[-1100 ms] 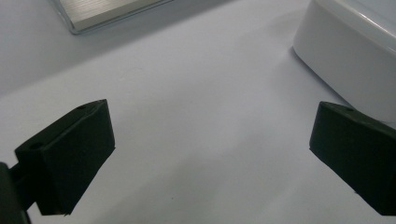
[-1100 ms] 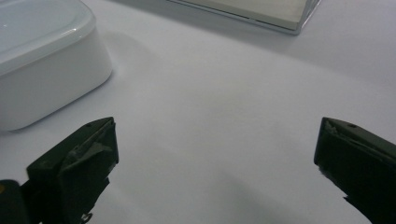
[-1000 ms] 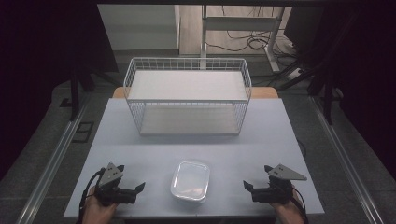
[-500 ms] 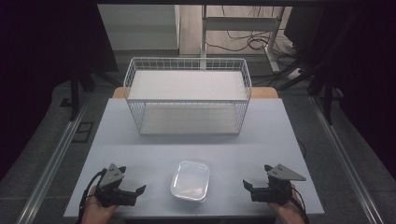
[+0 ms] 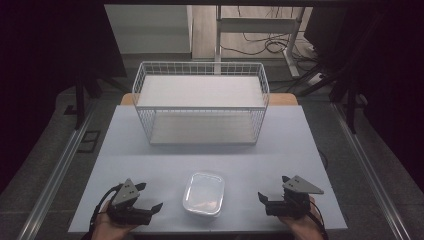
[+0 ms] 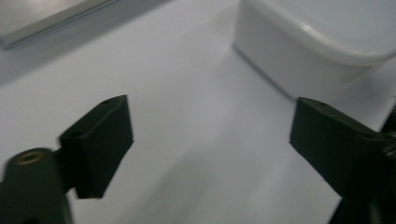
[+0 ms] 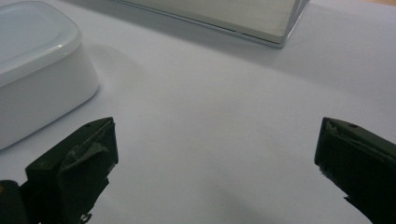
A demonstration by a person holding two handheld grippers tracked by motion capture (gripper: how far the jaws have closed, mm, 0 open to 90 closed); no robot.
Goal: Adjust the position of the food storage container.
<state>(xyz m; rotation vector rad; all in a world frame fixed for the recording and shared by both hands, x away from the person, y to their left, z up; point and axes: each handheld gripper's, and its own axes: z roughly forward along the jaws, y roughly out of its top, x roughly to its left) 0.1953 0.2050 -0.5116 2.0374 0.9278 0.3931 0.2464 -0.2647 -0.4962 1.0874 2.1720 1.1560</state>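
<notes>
Pale counter [image 5: 300,145] is lying beneath both grippers, which are resting at its near edge with jaws spread wide and gripping nothing. Left gripper [image 5: 148,197] and right gripper [image 5: 266,191] are flanking a lidded translucent container [image 5: 204,193], each near it but apart. Farther back, a white wire basket [image 5: 200,102] is standing.

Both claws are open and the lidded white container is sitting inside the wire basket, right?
Not quite. Both the left claw and right claw are open, but the lidded white container sits on the table between them, in front of the wire basket. The high view shows this.
</notes>
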